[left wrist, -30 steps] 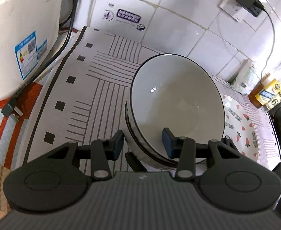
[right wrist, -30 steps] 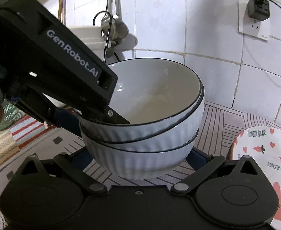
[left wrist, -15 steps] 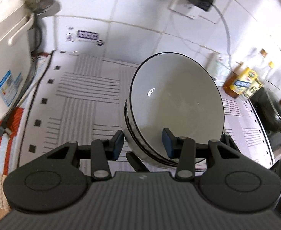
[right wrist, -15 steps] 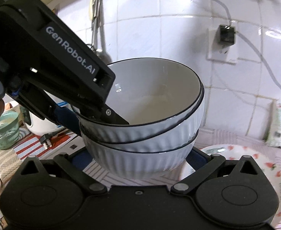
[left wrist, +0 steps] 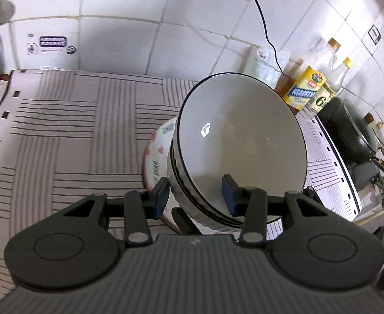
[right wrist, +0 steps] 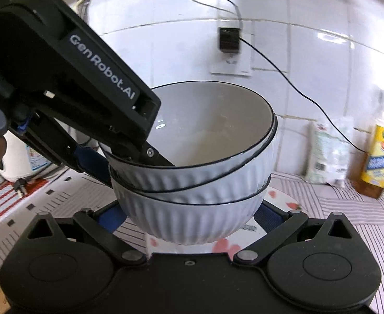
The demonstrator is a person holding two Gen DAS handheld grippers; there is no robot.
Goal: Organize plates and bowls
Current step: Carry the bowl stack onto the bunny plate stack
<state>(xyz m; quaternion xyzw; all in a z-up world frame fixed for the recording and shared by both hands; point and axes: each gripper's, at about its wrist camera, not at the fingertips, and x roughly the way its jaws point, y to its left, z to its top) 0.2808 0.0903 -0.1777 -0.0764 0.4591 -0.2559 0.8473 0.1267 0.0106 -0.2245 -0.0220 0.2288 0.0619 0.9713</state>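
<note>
Two nested white ribbed bowls with black rims (right wrist: 199, 178) are held in the air between both grippers. My left gripper (left wrist: 196, 196) is shut on their near rim (left wrist: 181, 183), one finger inside the top bowl (left wrist: 241, 141) and one outside. My right gripper (right wrist: 189, 214) cradles the lower bowl from both sides, fingers against its ribbed wall. The left gripper body (right wrist: 69, 89) shows at upper left in the right wrist view. Below the bowls lies a white plate with red hearts and strawberries (left wrist: 156, 154), also visible in the right wrist view (right wrist: 278, 198).
A striped grey mat (left wrist: 61, 136) covers the counter. Oil bottles (left wrist: 309, 89) and a white bag (right wrist: 328, 151) stand against the tiled wall at right. A dark wok (left wrist: 354, 136) sits on a stove far right. A charger cable (right wrist: 283, 70) hangs from a wall socket.
Both grippers have carried the bowl stack to the right along the counter. The decorated plate is now directly under the bowls, and the bottles and wok have come into view.
</note>
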